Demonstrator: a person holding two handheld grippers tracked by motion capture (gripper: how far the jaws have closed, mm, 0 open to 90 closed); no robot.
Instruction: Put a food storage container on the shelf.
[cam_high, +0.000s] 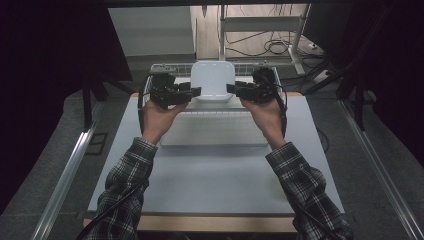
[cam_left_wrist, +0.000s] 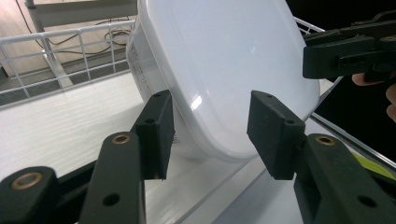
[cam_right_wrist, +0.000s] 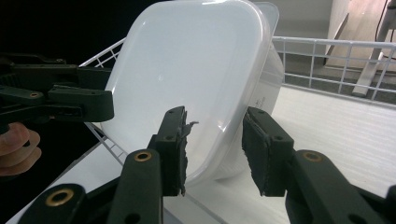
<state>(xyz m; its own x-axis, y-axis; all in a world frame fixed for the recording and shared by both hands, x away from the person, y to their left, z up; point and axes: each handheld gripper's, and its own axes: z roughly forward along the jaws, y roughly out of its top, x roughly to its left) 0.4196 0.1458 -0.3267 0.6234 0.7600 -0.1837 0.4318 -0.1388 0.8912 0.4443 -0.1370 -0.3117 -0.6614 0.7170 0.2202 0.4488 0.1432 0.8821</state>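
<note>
My left tongs (cam_left_wrist: 210, 135) released, box (cam_left_wrist: 224, 70) rim between jaws, pads clear. My right tongs (cam_right_wrist: 215, 149) likewise released. Box tilted in wire rack (cam_high: 165, 67) on desk (cam_high: 210, 175).

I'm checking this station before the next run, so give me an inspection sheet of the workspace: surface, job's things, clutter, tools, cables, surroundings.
Surface: pale table top with a wooden front edge; a white wire tray sits at its far end.
Job's things: white lidded plastic container standing in the tray, tilted in both gripper views.
Clutter: nothing seen.
Tools: left tool and right tool flank the container; in each gripper view the jaws straddle its rim with gaps showing, so both look open, not pressing. One right pad looks frayed.
Cables: a black cable trails along the left sleeve; loose cables lie on the floor beyond.
Surroundings: dark curtains at both sides, metal rails on the floor, a shelf frame behind.
</note>
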